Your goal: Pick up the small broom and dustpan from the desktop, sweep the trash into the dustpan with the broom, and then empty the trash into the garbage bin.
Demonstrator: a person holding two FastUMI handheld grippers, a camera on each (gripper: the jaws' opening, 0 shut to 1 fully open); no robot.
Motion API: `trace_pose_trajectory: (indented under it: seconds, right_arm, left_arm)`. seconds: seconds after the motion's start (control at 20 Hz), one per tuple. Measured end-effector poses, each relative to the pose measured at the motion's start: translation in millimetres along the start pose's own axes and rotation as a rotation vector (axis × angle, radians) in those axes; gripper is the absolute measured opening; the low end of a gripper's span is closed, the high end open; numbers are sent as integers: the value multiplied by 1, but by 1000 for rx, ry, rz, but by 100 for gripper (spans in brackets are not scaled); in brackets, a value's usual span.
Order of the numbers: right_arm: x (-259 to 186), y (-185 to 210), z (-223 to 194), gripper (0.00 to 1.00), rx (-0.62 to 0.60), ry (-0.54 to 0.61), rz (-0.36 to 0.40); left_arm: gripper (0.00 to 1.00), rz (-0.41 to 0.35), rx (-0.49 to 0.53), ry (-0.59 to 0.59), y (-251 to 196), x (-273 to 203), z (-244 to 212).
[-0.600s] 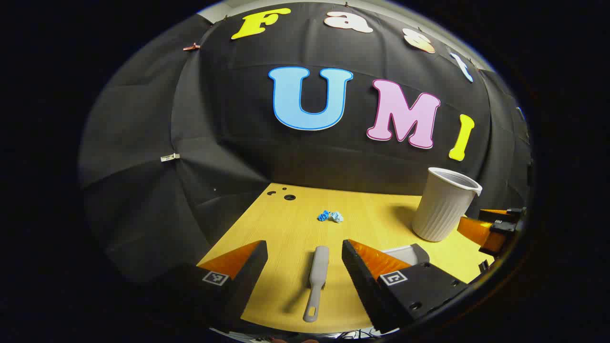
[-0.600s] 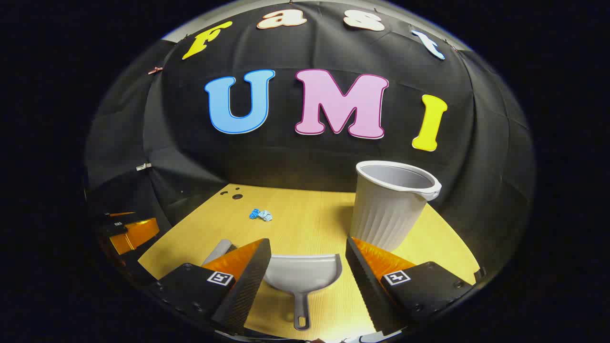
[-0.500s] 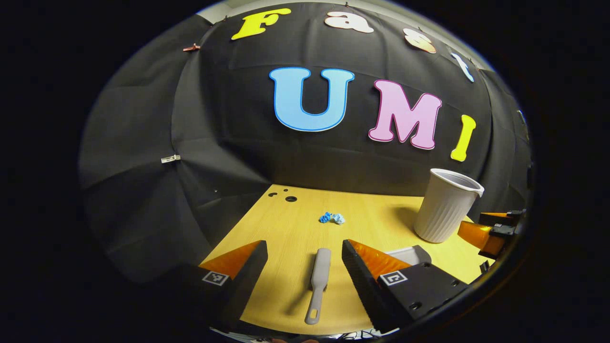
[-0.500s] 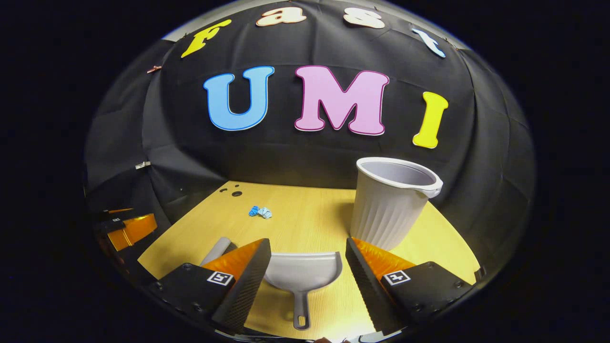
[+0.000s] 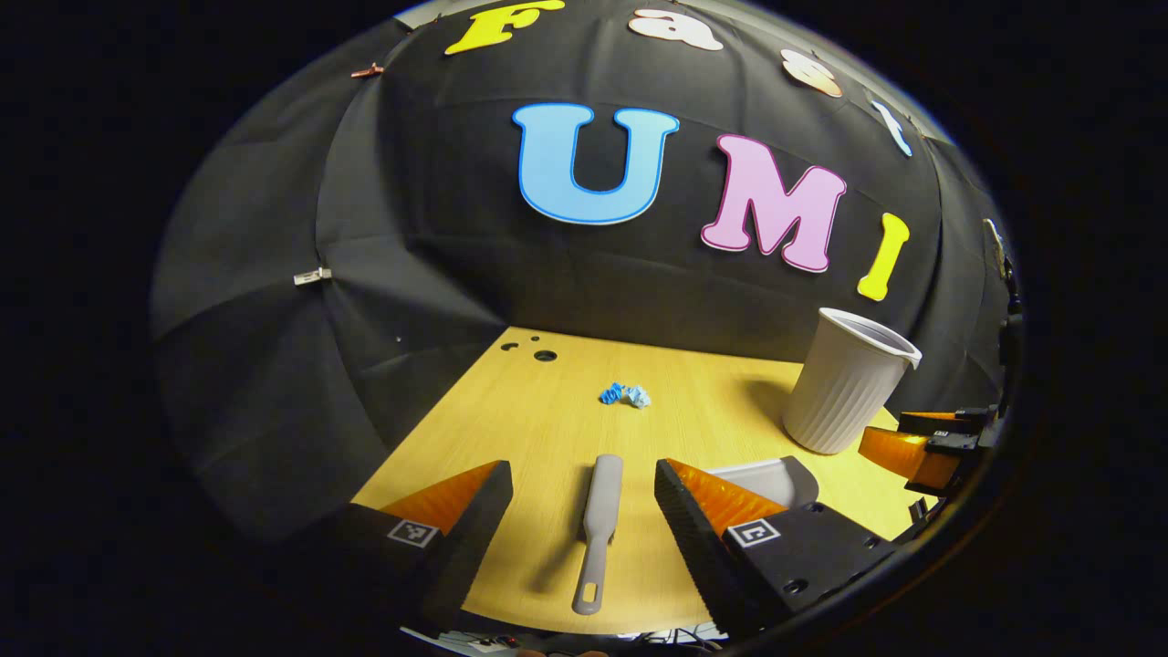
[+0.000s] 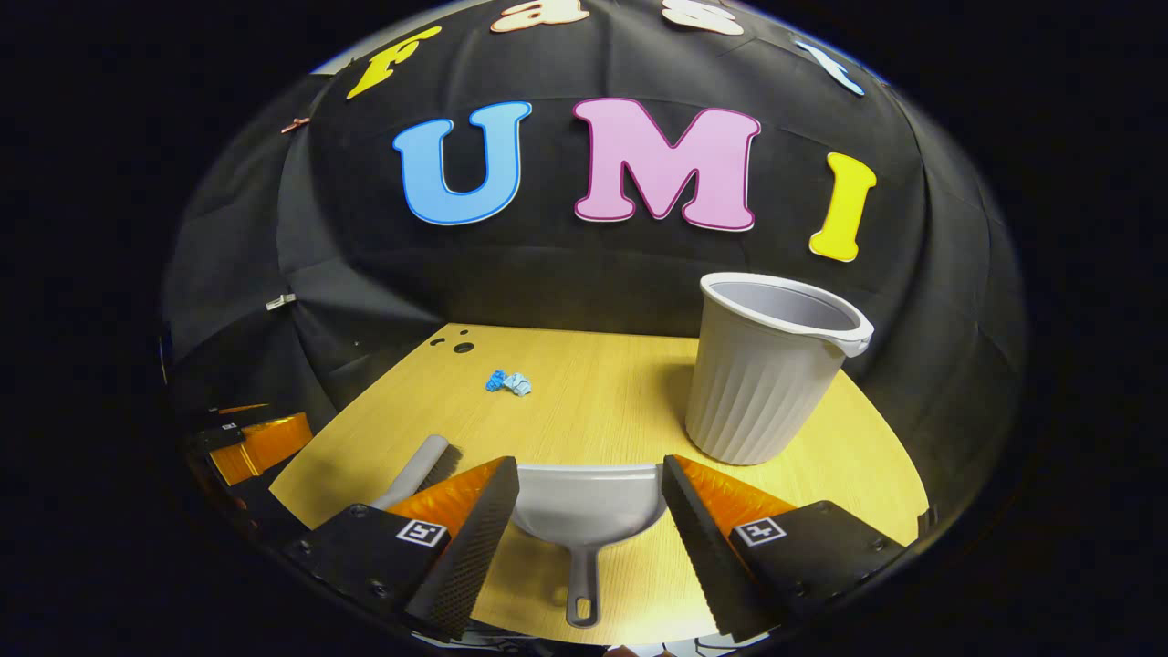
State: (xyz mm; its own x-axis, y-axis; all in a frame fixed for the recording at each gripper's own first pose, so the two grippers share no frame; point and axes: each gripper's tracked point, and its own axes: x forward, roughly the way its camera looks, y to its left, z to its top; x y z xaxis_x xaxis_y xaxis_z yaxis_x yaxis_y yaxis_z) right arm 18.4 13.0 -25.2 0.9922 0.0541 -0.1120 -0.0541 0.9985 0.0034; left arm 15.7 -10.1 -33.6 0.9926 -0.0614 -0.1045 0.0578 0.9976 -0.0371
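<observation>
Left gripper view: the left gripper (image 5: 582, 493) is hanging low over the near edge of the desktop (image 5: 538, 429), jaws standing wide apart and gripping nothing, with the small broom (image 5: 598, 520) lying flat between the two fingers, its handle end pointing back toward the camera. The right gripper (image 6: 589, 497) is sitting likewise just right of the broom, jaws wide apart and empty, straddling the dustpan (image 6: 584, 506), whose handle is running back between its fingers. The trash (image 5: 624, 395), a small blue crumpled wad, is lying beyond the broom's far end, well apart from it toward the booth wall. The garbage bin (image 6: 766, 379) is standing upright to the right of the broom, past the dustpan's mouth. Both tools are lying untouched, so the pickup appears not yet done. Risks, as judged: the broom handle is slim and lying flat, so fingers closing too high could be sliding over it or pinching it crooked; the two tools are lying close together, so one gripper dropping could be nudging the other's tool; a skewed dustpan grip could be tipping the pan later, spilling the wad short of the bin.
</observation>
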Motion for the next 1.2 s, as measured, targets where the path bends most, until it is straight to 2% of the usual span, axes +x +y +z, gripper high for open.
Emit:
trace_pose_trajectory:
  seconds: [0.1, 0.3, 0.6, 0.9, 1.0, 1.05, 1.1, 1.2]
  right_arm:
    - [1, 1, -3, 98, -7, 11, 6]
    - [3, 1, -13, 98, -23, 38, 13]
    - [4, 3, -34, 98, -44, 90, 73]
    - [16, 1, -72, 98, -45, 226, 140]
    - [24, 3, -86, 98, -63, 278, 168]
    - [30, 4, -94, 98, -66, 305, 177]
    - [37, 4, -105, 98, -66, 351, 188]
    - [50, 2, -119, 99, -72, 415, 184]
  left_arm:
    - [99, -28, 4, 66, -4, 10, -16]
    - [99, -37, 45, 219, -1, 31, -56]
    - [99, -9, 72, 495, 10, 65, -129]
    - [95, -5, 82, 755, 2, 95, -177]
    - [93, 26, 131, 771, 5, 107, -175]
    - [82, 35, 146, 800, 6, 110, -175]
    - [78, 46, 139, 838, 1, 110, -178]
    - [33, 90, 109, 867, 0, 110, -180]
